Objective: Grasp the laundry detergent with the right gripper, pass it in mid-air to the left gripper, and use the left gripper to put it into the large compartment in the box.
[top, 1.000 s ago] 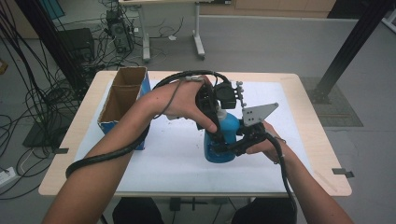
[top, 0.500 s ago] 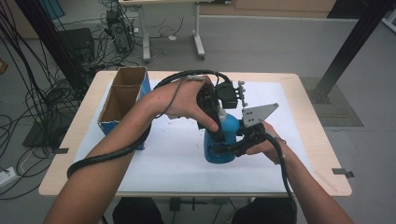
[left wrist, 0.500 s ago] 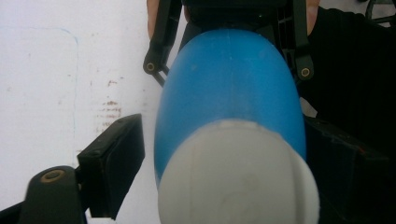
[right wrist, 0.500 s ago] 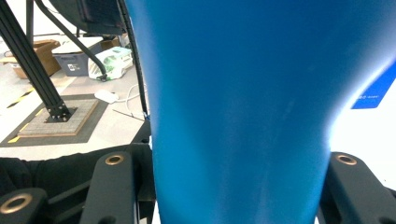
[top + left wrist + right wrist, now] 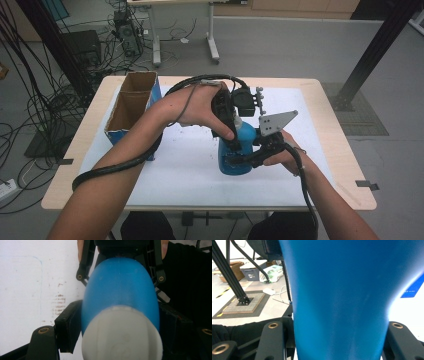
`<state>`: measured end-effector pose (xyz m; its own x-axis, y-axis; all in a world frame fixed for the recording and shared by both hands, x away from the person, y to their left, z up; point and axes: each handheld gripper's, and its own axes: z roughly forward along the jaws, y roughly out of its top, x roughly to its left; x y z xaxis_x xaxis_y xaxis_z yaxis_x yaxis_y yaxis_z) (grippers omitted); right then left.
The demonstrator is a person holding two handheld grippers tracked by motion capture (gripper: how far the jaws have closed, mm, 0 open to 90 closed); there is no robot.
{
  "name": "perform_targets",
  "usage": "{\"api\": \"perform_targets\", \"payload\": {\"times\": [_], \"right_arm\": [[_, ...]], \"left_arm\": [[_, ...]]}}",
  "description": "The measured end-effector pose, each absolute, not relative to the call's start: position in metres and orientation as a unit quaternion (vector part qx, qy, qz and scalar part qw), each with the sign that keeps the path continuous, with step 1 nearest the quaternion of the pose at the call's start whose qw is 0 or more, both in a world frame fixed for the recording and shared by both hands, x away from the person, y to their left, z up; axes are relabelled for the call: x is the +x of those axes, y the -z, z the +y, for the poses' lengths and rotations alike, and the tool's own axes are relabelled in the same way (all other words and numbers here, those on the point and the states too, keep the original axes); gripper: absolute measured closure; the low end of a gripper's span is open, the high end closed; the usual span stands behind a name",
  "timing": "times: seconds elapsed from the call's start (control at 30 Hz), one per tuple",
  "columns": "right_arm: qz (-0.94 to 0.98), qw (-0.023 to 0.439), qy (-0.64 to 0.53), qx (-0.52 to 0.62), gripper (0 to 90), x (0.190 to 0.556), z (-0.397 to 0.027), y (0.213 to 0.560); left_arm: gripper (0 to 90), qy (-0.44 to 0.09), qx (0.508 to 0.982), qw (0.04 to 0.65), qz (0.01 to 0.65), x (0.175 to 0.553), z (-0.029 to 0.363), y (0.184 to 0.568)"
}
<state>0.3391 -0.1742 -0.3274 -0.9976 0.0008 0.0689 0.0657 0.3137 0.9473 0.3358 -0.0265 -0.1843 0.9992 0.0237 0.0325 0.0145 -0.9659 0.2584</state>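
A blue bottle (image 5: pixel 246 136) with a white cap (image 5: pixel 122 337) stands upright on the white mat in the middle of the table. My left gripper (image 5: pixel 234 131) comes down on it from above. Its jaws have just been closing, and the pads now press on the bottle (image 5: pixel 120 285) at its top, beside the cap. My right gripper (image 5: pixel 241 161) reaches in level from the right and is shut on the lower body of the bottle (image 5: pixel 342 302), one jaw on each side. In the high view my left hand hides the cap.
An open cardboard box (image 5: pixel 131 107) with blue sides stands at the table's left edge. A white mat (image 5: pixel 175 170) covers most of the wooden table (image 5: pixel 340 150). The left gripper's cable (image 5: pixel 115 167) loops past the box. Cables and a black post stand on the floor beyond.
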Motion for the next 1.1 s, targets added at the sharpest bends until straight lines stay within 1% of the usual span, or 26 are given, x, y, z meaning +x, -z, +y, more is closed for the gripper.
{"api": "perform_targets", "payload": {"times": [0.37,1.1], "right_arm": [[-0.81,0.027,0.586,-0.02,44.2,0.3393,-0.1738,0.3273],[-0.807,0.026,0.589,-0.018,44.2,0.3399,-0.1745,0.3271]], "left_arm": [[37.2,-0.02,0.992,0.125,0.007,0.336,-0.0267,0.182],[37.6,-0.022,0.992,0.127,0.007,0.3361,-0.0272,0.1812]]}}
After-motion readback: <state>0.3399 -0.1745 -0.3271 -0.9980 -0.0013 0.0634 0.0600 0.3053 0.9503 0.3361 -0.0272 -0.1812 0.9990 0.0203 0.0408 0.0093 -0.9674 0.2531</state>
